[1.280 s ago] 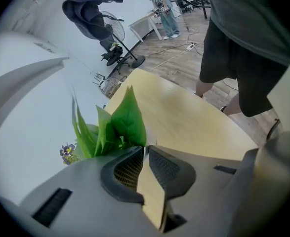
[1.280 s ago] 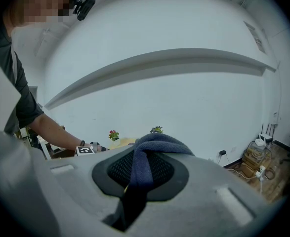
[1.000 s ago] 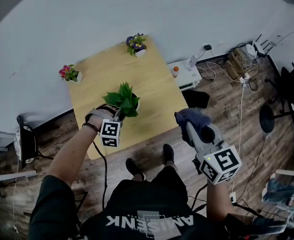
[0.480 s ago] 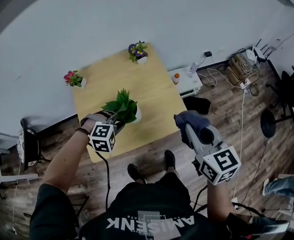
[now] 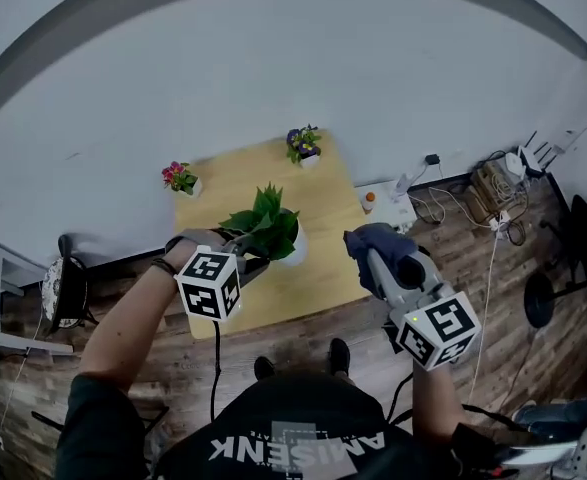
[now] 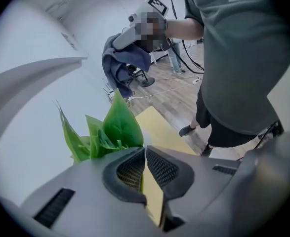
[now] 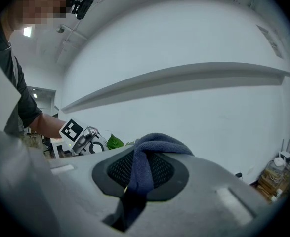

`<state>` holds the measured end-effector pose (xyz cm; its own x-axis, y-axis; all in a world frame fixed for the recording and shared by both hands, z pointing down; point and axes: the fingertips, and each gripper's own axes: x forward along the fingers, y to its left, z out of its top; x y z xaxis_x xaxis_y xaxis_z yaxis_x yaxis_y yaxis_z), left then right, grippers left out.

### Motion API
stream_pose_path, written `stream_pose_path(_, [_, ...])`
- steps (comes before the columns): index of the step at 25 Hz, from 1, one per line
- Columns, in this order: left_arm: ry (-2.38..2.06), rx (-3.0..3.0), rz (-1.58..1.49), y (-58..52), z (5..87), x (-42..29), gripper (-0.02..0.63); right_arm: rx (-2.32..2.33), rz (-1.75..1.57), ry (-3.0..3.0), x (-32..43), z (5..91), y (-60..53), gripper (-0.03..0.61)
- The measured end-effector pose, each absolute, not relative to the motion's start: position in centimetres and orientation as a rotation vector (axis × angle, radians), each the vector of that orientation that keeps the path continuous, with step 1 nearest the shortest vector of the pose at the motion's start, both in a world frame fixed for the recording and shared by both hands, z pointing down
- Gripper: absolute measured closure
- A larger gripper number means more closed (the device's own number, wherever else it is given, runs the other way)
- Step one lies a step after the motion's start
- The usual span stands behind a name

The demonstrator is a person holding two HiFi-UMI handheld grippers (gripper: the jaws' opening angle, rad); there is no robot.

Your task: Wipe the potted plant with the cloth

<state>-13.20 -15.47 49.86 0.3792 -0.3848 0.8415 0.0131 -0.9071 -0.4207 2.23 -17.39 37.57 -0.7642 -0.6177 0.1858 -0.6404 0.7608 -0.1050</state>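
The potted plant (image 5: 266,223) has broad green leaves and a white pot (image 5: 296,252). It hangs above the wooden table (image 5: 323,208), held up by my left gripper (image 5: 250,265). In the left gripper view the jaws (image 6: 145,154) are nearly closed on a thin green part of the plant, with leaves (image 6: 116,127) fanning out just beyond them. A dark blue cloth (image 5: 378,240) is bunched in my right gripper (image 5: 371,260), to the right of the plant and apart from it. In the right gripper view the cloth (image 7: 149,152) is pinched between the pads.
Two small flower pots stand at the table's far side: a pink one (image 5: 180,178) and a purple one (image 5: 302,144). A white box (image 5: 385,204) with an orange bottle sits on the floor beside the table. Cables (image 5: 493,193) lie further right, and a chair (image 5: 63,293) stands at the left.
My left gripper has risen with the plant, which now looks larger and nearer. The right gripper with the cloth has lifted a little.
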Motion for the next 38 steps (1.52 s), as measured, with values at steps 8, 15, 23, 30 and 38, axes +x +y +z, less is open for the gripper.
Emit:
stream_pose_path(8, [0.449, -2.361, -1.526, -16.5, 44.5, -12.5, 0.598, 0.867, 0.129, -2.937, -0.6, 33.5, -18.0, 0.534])
stream_pose_path(15, [0.568, -2.408, -1.494, -18.5, 41.5, -12.4, 0.598, 0.664, 0.056, -3.011, -4.4, 31.7, -17.1, 0.534])
stream_pose_path(23, [0.652, -2.436, -1.425, -19.3, 38.8, -11.7, 0.598, 0.499, -0.023, -3.027, -8.5, 31.6, -16.0, 0.534])
stream_pose_path(30, [0.635, -2.468, -1.412, -18.5, 38.4, -11.2, 0.599, 0.484, -0.050, -3.015, -9.7, 32.4, -16.5, 0.534])
stream_pose_path(38, [0.673, -2.584, -1.303, -18.2, 37.7, -11.4, 0.601, 0.518, -0.023, -2.993, -9.2, 34.1, -16.7, 0.534])
